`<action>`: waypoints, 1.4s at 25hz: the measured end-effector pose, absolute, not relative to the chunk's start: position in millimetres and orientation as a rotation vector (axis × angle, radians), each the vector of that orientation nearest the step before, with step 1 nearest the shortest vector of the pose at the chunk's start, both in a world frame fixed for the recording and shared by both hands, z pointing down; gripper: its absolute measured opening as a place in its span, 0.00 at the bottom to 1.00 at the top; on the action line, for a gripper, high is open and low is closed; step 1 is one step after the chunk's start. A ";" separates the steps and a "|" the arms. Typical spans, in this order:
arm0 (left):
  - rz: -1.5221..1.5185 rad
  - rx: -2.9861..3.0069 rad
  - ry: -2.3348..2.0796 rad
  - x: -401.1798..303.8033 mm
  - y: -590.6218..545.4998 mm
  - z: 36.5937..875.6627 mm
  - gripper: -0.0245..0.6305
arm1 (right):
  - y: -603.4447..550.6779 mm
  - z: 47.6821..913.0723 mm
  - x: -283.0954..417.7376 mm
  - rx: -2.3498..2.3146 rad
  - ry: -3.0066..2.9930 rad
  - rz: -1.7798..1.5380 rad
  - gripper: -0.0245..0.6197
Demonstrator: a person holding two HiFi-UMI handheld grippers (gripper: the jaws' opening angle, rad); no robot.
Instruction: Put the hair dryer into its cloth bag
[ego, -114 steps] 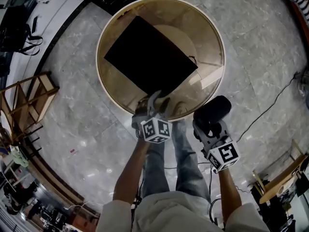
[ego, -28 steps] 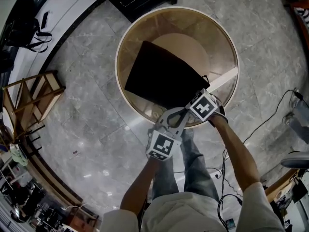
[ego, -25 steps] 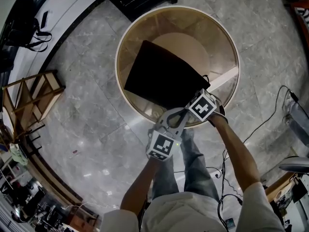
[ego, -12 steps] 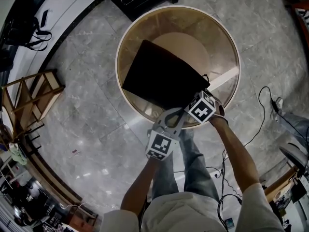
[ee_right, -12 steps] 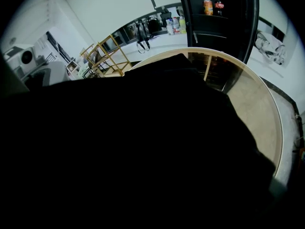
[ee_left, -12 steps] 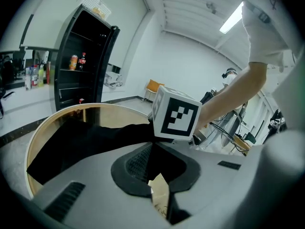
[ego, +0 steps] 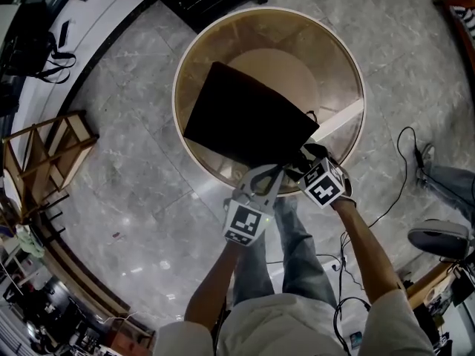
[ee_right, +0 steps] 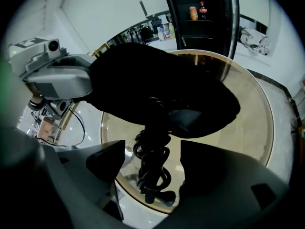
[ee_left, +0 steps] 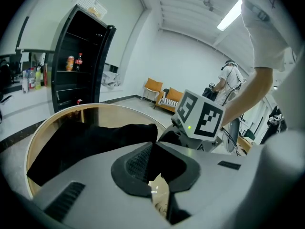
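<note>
Right hand-held gripper (ego: 306, 162) backed off cloth bag (ego: 245, 121), jaws just opened round cord (ee_right: 151, 175)

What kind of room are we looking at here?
Probably an office lounge or studio: a round table on polished stone floor, a black shelf unit holding drink bottles, and orange chairs by a white wall.

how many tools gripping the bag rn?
1. Left tool is shut on the bag's near edge. Right tool's jaws have just been opening, with the cord hanging loose between them.
</note>
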State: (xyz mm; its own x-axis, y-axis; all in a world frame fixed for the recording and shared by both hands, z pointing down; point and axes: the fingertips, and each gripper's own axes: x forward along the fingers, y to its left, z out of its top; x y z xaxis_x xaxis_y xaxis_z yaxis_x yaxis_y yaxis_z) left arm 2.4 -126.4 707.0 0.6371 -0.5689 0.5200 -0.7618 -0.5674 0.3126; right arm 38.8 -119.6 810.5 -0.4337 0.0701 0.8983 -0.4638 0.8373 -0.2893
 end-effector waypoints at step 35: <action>0.543 2.397 -1.024 7.7 -124.0 698.6 0.10 | -134.8 773.1 31.0 0.428 -2.006 0.382 0.37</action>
State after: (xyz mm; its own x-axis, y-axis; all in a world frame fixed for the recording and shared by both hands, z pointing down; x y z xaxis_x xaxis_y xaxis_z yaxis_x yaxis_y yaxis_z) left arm 7.7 -124.0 698.6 0.6424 -0.5596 0.5236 -0.7475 -0.6081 0.2672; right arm 31.0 -134.8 773.1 -0.4299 -0.1354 0.8927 -0.4540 0.8870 -0.0842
